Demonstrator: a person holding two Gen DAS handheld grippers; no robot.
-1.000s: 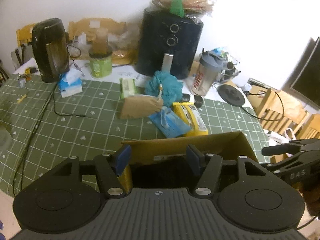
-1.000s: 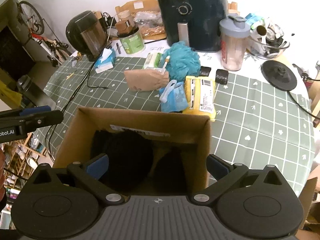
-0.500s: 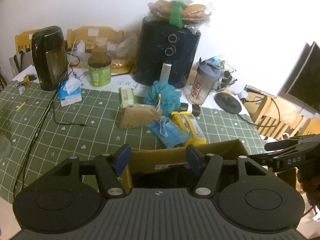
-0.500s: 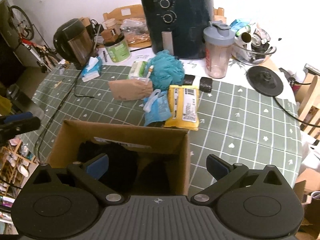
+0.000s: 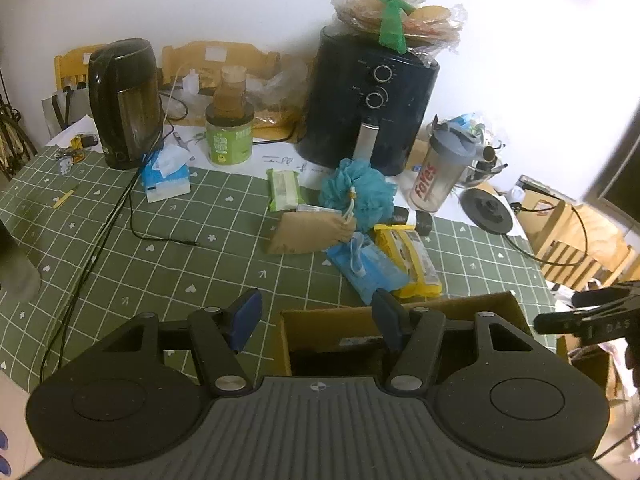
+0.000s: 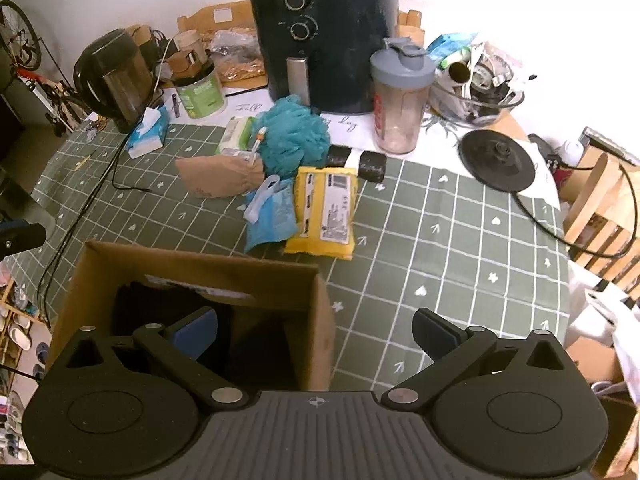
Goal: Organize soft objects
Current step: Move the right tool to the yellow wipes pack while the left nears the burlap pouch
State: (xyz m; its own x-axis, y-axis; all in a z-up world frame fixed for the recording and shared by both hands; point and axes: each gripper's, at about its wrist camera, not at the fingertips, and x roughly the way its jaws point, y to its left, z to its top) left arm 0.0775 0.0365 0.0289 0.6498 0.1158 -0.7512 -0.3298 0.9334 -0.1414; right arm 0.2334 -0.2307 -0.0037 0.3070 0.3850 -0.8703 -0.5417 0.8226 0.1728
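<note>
An open cardboard box (image 6: 192,264) stands at the table's near edge with dark soft items (image 6: 160,308) inside; it also shows in the left wrist view (image 5: 332,320). Beyond it lie a teal bath pouf (image 6: 294,136), a brown paper pouch (image 6: 218,178), a blue packet (image 6: 272,216) and a yellow packet (image 6: 326,212). The pouf (image 5: 358,192) and packets show in the left wrist view too. My left gripper (image 5: 316,316) is open and empty above the box's left corner. My right gripper (image 6: 316,330) is open and empty, straddling the box's right wall.
A black air fryer (image 6: 324,36), a shaker bottle (image 6: 400,96), a kettle (image 6: 112,76), a green tub (image 6: 200,92), a tissue pack (image 6: 146,132) and a glass bowl (image 6: 476,96) crowd the back. A black cable (image 5: 120,220) runs across the green tablecloth. Wooden chairs (image 6: 600,200) stand right.
Both grippers have pulled back and risen away from the box. The left gripper has shifted left, the right gripper right. Both stay open and empty.
</note>
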